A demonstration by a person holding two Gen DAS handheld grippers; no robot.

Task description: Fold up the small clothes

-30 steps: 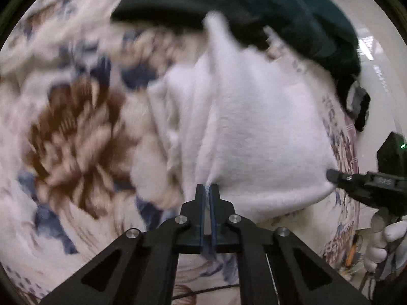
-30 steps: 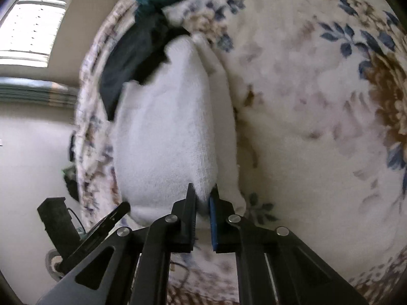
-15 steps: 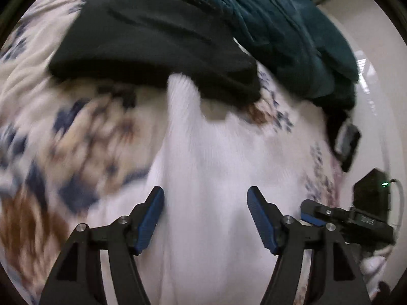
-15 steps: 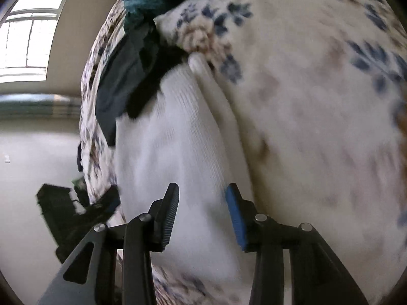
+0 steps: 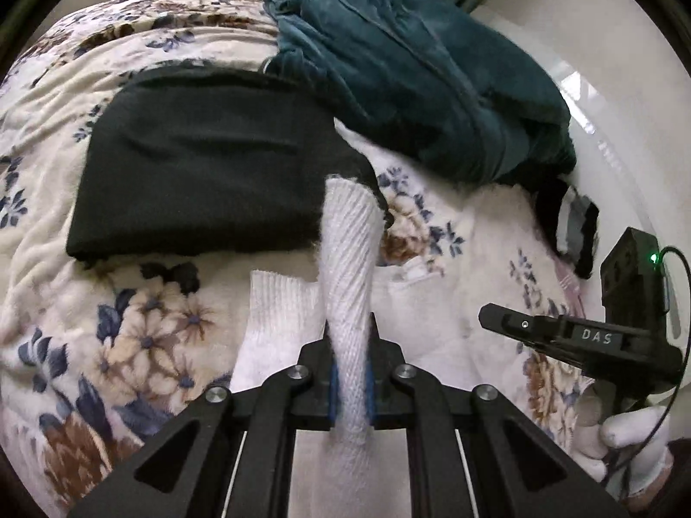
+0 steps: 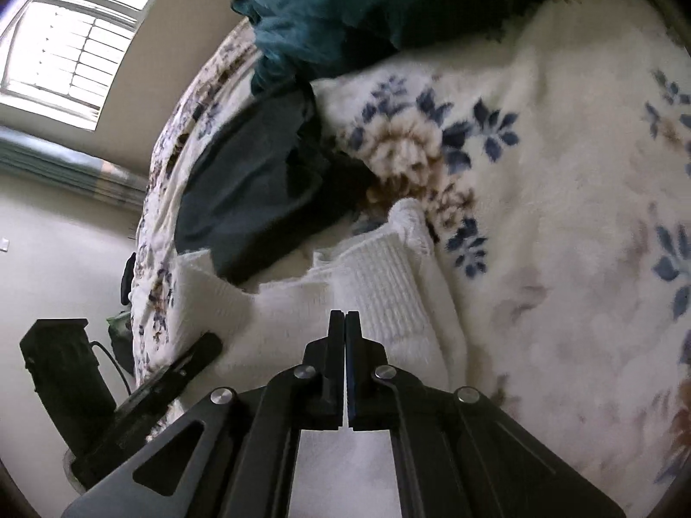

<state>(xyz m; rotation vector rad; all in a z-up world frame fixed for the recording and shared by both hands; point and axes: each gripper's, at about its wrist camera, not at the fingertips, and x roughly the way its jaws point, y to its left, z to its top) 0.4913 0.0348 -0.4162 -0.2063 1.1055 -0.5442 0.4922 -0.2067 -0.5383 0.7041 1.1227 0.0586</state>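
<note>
Fingers of the left gripper (image 5: 349, 382), spread half a second ago, now pinch a bunched ridge of the white knit garment (image 5: 347, 259); the right gripper (image 6: 345, 336) has shut too, likely on its edge, so another fold is starting. Cloth beneath both fingers is hidden

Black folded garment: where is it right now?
In the left wrist view the black folded garment lies upper left on the floral blanket, just left of the teal garment pile, beyond the white knit garment.
</note>
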